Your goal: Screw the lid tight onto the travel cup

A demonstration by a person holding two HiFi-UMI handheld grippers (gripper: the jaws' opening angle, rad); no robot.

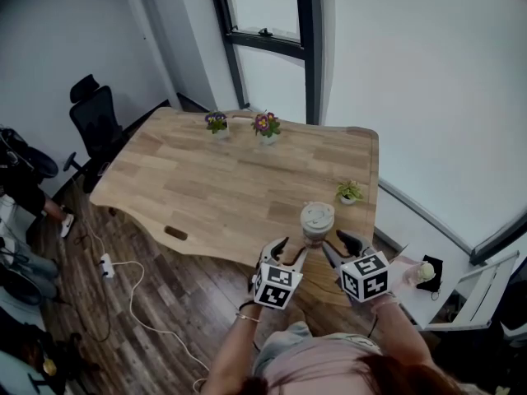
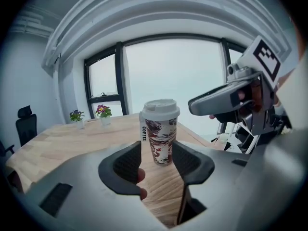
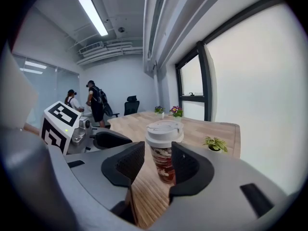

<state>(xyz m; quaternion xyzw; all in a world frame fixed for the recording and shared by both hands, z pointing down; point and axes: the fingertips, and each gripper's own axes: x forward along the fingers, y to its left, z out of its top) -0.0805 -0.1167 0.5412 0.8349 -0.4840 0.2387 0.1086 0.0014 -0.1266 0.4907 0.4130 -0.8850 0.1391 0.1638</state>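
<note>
Your travel cup, a tall paper-style tumbler with a swirled brown, red and white print, stands upright in the lower right of the head view, on the pale wooden table close to its near edge. A white strip down one side reads "COFFEE" in the left gripper view. Its off-white domed lid sits level on top and is wider than the body. Your left gripper is just below and left of the cup with its jaws partly spread and nothing pressed between them; in its own view the cup appears past the gap. Your right gripper is just below and right of the cup, also moderately parted and empty, the cup framed beyond its pads. From overhead you see mostly the lid, so the cup's body is almost all hidden. In the right gripper view the black pads cover the lower sides of the cup. No view shows how firmly the lid is seated. A fingertip peeks from behind the left jaw.
</note>
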